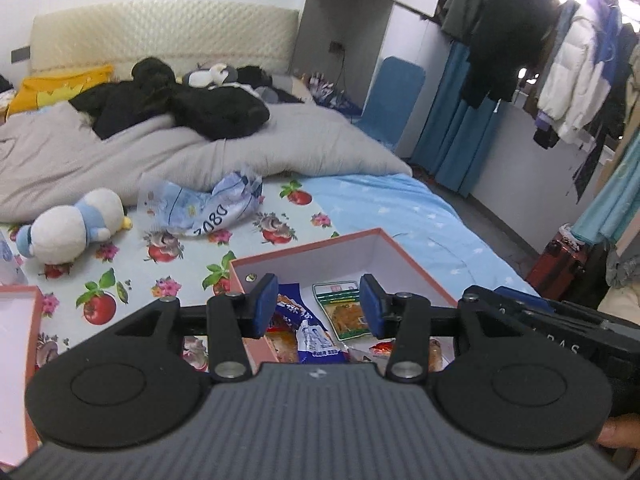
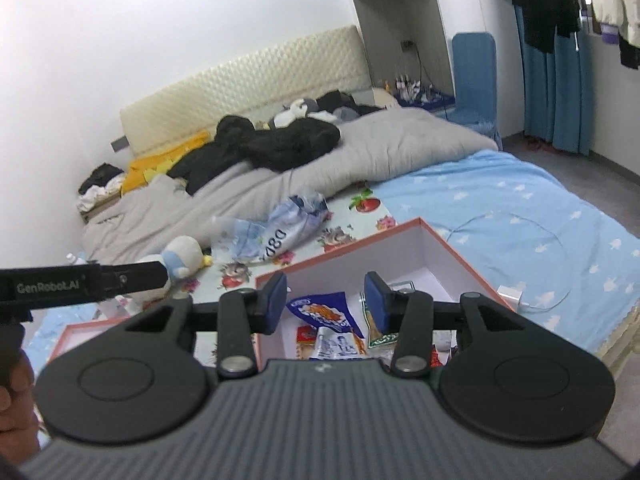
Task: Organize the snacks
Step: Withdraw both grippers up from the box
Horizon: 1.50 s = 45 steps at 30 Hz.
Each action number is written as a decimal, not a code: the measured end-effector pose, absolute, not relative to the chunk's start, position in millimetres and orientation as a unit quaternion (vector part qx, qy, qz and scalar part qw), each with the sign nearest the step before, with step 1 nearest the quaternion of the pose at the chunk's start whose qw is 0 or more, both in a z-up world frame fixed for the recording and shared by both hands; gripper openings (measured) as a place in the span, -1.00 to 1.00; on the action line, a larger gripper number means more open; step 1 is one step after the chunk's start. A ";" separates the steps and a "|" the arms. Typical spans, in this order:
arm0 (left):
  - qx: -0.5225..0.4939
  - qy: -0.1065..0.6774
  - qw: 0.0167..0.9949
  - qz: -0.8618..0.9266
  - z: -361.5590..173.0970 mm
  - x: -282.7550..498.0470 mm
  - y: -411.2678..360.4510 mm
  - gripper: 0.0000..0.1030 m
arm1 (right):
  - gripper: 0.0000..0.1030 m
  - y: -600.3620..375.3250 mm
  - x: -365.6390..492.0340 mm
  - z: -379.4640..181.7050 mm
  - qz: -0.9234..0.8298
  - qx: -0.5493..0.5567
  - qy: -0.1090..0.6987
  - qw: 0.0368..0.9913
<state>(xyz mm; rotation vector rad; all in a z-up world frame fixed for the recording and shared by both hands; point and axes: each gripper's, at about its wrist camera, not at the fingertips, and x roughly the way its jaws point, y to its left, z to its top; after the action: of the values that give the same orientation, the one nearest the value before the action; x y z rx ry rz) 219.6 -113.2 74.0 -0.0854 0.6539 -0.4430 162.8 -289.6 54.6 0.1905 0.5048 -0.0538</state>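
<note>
- Left gripper (image 1: 319, 306) and right gripper (image 2: 326, 304) are hovering over the pink box (image 1: 404, 254), jaws apart, holding nothing.
- Judging: approach the crumpled bag (image 1: 204, 210) at eleven o'clock, pinching low.

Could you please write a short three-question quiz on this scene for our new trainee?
1. True or false: the snacks lie inside the pink box.
2. What does either gripper hold: A) a snack, B) nothing, C) the plush toy?
3. What lies on the sheet beyond the box, next to the plush toy?

Key: 1. True. 2. B; left gripper and right gripper are both open and empty. 3. A crumpled plastic bag.
</note>
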 end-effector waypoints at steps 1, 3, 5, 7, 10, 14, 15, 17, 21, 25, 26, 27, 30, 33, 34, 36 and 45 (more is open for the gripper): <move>-0.042 0.315 0.923 -0.217 77.9 212.2 -110.0 -0.01 | -0.11 -287.0 157.7 57.2 -0.026 0.093 0.246 0.964; -0.042 0.310 0.924 -0.220 83.5 199.8 -105.3 -0.01 | -0.11 -284.3 146.3 62.5 -0.028 0.093 0.240 0.966; -0.044 0.303 0.925 -0.226 87.0 184.7 -100.3 -0.01 | -0.11 -282.6 136.7 64.5 -0.032 0.097 0.237 0.966; -0.041 0.306 0.924 -0.227 84.7 173.3 -98.4 -0.01 | -0.11 -281.0 128.3 65.3 -0.032 0.101 0.239 0.965; -0.041 0.311 0.922 -0.225 80.1 158.5 -95.8 -0.01 | -0.11 -275.6 115.0 67.0 -0.029 0.098 0.234 0.967; -0.042 0.311 0.922 -0.226 77.5 137.4 -91.9 -0.01 | -0.11 -269.2 97.1 64.9 -0.030 0.090 0.235 0.967; -0.042 0.311 0.922 -0.226 77.0 134.2 -91.5 -0.01 | -0.11 -267.7 92.3 63.6 -0.029 0.088 0.235 0.967; -0.044 0.310 0.922 -0.226 76.3 124.8 -89.9 -0.01 | -0.11 -264.8 83.4 60.9 -0.029 0.087 0.235 0.968; -0.045 0.306 0.924 -0.223 76.0 108.5 -87.1 -0.01 | -0.11 -259.4 69.1 55.7 -0.030 0.083 0.237 0.968; -0.046 0.303 0.926 -0.220 75.4 93.5 -82.7 -0.01 | -0.11 -255.0 57.7 52.2 -0.027 0.079 0.235 0.968; -0.046 0.302 0.926 -0.220 75.0 90.2 -82.0 -0.01 | -0.11 -253.5 55.2 51.4 -0.027 0.077 0.234 0.969; -0.044 0.301 0.927 -0.219 74.2 85.8 -81.7 -0.01 | -0.11 -252.8 52.7 50.0 -0.028 0.075 0.234 0.969; -0.041 0.303 0.926 -0.221 71.2 79.3 -81.6 -0.01 | -0.11 -252.2 49.4 45.8 -0.029 0.075 0.236 0.968; -0.041 0.308 0.925 -0.218 66.0 75.2 -79.5 -0.01 | -0.11 -252.3 48.5 41.6 -0.033 0.073 0.239 0.968; -0.040 0.310 0.925 -0.217 64.1 75.7 -78.6 -0.01 | -0.11 -253.2 47.9 40.3 -0.034 0.074 0.240 0.967; -0.039 0.311 0.925 -0.214 60.6 75.5 -77.8 -0.01 | -0.11 -253.5 49.0 37.7 -0.036 0.073 0.242 0.967; -0.042 0.325 0.921 -0.212 44.5 87.1 -75.7 -0.01 | -0.11 -252.3 55.9 26.2 -0.043 0.073 0.255 0.963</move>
<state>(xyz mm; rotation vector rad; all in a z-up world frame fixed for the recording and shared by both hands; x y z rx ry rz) 87.1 -75.7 44.5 -0.0872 0.6679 -0.4347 55.9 -252.3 26.2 0.1475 0.5165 -0.0863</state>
